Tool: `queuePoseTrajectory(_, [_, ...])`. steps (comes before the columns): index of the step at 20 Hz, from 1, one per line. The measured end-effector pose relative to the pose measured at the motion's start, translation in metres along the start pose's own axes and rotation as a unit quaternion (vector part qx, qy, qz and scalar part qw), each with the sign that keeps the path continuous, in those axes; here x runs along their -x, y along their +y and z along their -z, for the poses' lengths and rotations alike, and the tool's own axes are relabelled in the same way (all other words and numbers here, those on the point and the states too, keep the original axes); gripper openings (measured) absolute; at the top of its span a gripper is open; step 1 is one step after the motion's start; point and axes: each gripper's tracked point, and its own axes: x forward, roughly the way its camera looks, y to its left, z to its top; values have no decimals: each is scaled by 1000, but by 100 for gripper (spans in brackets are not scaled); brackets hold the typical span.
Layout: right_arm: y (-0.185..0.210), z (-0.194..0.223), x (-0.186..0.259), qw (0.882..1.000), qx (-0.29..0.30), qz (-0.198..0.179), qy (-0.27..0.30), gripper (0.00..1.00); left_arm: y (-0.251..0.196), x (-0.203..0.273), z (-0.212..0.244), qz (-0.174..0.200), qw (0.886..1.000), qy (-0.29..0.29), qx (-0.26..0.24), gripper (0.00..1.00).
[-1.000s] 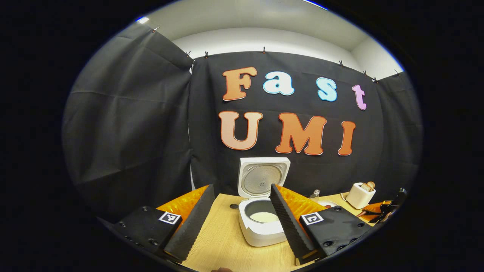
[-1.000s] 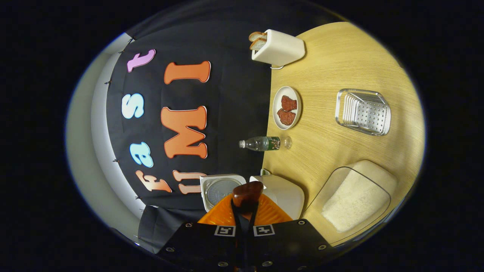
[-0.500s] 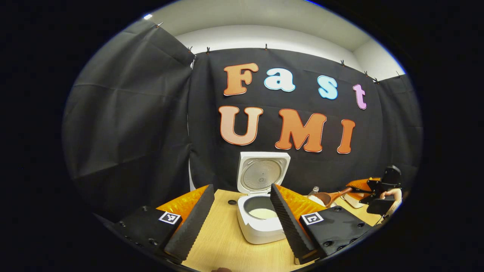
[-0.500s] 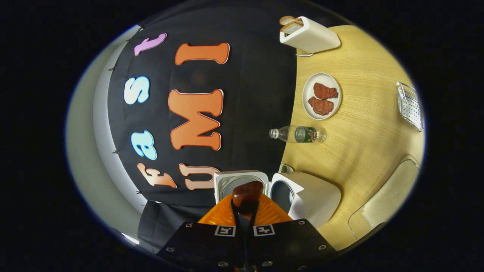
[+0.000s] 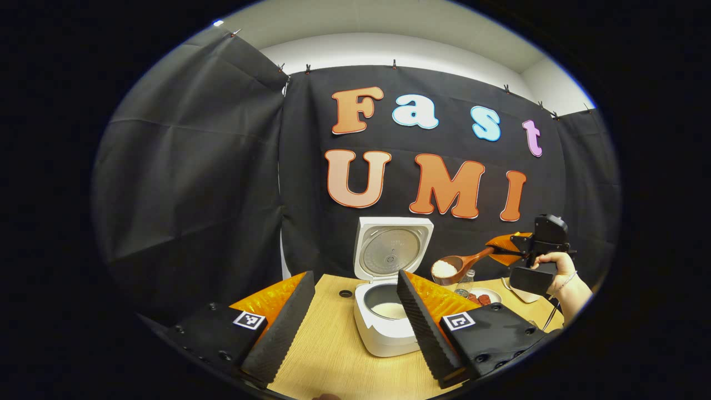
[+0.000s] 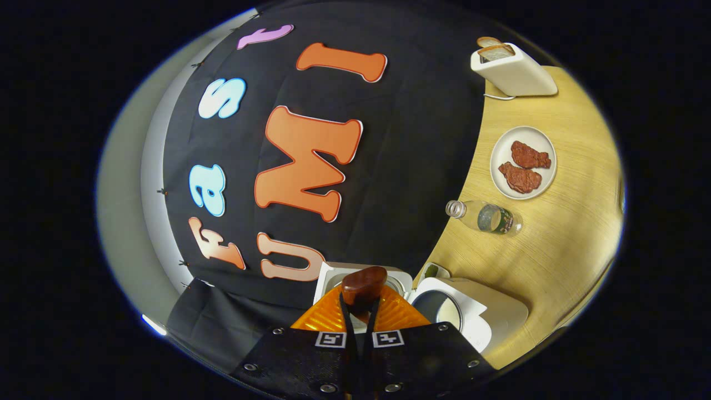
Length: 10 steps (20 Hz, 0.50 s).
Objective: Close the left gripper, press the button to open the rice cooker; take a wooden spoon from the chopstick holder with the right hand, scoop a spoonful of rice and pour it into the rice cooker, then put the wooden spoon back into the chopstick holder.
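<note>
Carrying a heaped wooden spoon (image 5: 460,265) at the right of the left gripper view, the right gripper (image 5: 514,251) is pinching its handle, with the bowl hanging just right of the rice cooker (image 5: 389,328) at centre. The cooker's lid is standing open, so the button step is looking done, and some rice is lying in the pot. Pouring and returning the spoon are remaining. The left gripper (image 5: 351,322) at the bottom is sitting spread wide, empty
</note>
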Motion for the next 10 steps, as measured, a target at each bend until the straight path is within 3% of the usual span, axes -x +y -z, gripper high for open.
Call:
queuePoseTrajectory(4, [19,3,-14,998,65,-6,-11,2,2,-5,1,-1,1000,2,-2,100])
queuePoseTrajectory(10, [21,13,-31,994,108,-4,-14,3,-1,-9,0,4,1000,1,-8,100])
